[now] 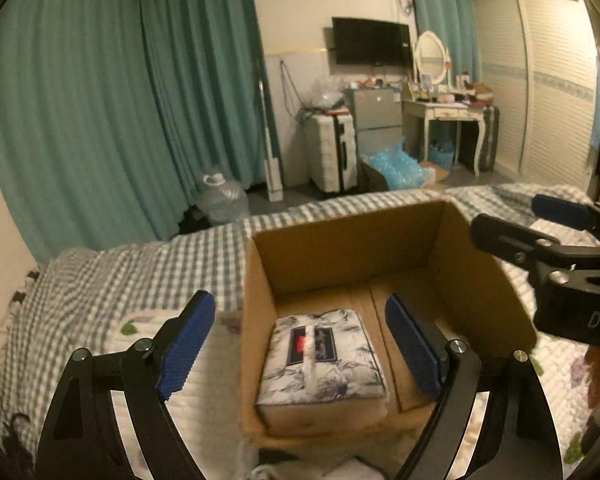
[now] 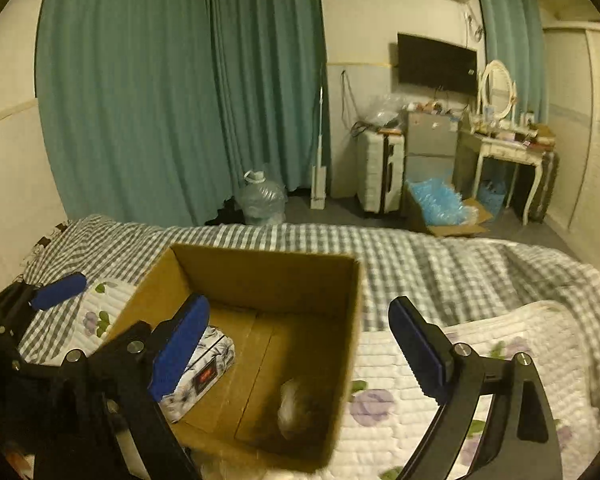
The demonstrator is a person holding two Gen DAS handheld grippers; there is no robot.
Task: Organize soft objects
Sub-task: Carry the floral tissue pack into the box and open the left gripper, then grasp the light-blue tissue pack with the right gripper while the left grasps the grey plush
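Each claw, left (image 1: 300, 344) and right (image 2: 296, 352), has black angular arms, silver screws and ribbed blue pads; white lettering, perhaps "DA", marks one body.

Home bedroom, checked bed (image 2: 420, 256), teal curtains (image 2: 172, 92), dressing table (image 1: 448, 110)

Both wrist cams sat close above the cardboard box (image 1: 480, 280) (image 2: 260, 268), left-side and right-side, facing the curtains (image 1: 120, 100) (image 2: 180, 100).
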